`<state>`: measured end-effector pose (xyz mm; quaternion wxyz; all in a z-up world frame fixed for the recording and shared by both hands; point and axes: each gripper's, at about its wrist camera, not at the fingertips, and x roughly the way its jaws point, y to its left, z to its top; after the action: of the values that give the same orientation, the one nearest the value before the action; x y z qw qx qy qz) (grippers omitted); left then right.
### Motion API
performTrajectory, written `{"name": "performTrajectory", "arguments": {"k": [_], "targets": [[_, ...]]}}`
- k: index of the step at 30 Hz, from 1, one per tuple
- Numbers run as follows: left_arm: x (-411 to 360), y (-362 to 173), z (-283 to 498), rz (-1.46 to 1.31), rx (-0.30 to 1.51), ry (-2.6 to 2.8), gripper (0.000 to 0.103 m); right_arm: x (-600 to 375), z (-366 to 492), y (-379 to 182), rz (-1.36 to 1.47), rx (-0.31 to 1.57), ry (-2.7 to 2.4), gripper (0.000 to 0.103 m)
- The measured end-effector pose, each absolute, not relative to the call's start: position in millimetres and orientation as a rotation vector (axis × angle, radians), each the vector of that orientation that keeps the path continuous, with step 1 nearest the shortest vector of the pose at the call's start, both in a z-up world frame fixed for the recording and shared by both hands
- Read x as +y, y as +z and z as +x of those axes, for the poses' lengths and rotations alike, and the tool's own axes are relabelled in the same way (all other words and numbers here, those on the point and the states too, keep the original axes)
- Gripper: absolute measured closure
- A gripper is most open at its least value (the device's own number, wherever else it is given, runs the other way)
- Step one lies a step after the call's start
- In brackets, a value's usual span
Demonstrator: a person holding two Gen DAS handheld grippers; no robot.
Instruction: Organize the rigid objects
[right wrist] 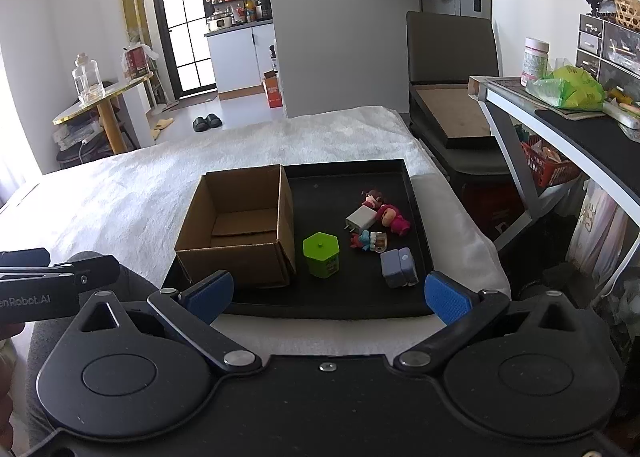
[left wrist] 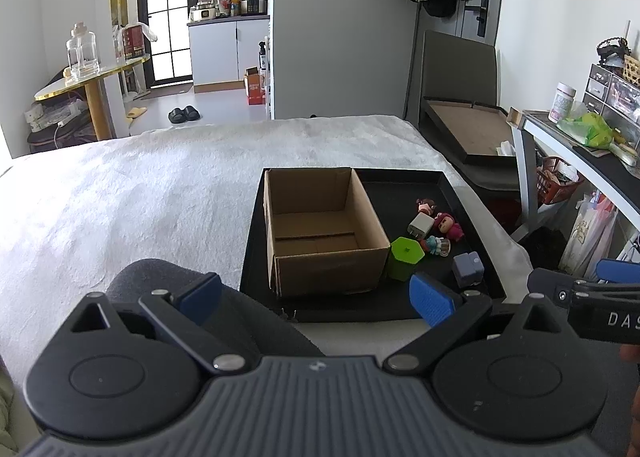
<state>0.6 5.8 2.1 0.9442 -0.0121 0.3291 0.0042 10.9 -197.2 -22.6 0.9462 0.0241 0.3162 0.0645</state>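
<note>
A black tray [right wrist: 408, 193] [left wrist: 452, 193] lies on a white blanket. An empty cardboard box [right wrist: 240, 225] [left wrist: 324, 229] fills its left half. To the right lie a green hexagonal container [right wrist: 321, 254] [left wrist: 405, 258], a white charger plug [right wrist: 361, 218] [left wrist: 419, 224], a grey-blue block [right wrist: 398, 267] [left wrist: 468, 269] and three small figurines [right wrist: 390, 217] [left wrist: 446, 225]. My left gripper [left wrist: 316, 297] is open, just short of the tray's near edge in front of the box. My right gripper [right wrist: 328, 293] is open too, over the tray's near edge, with nothing between its fingers.
The white blanket [left wrist: 140, 185] spreads left and beyond the tray. A dark chair [right wrist: 452, 97] holding a flat box stands past the bed's right corner. A cluttered desk [right wrist: 560, 113] runs along the right. A round gold-edged table [left wrist: 88, 81] with glass bottles stands at far left.
</note>
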Motion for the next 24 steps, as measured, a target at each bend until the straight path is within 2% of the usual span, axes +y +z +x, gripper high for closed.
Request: {"name": "performTrajectory", "arguments": {"k": [24], "targets": [[4.1,-0.1,-2.4,-0.014,0.67,0.011,0.003,-198.3,12.9,-23.5,0.038,0.653,0.133,0.0]]}}
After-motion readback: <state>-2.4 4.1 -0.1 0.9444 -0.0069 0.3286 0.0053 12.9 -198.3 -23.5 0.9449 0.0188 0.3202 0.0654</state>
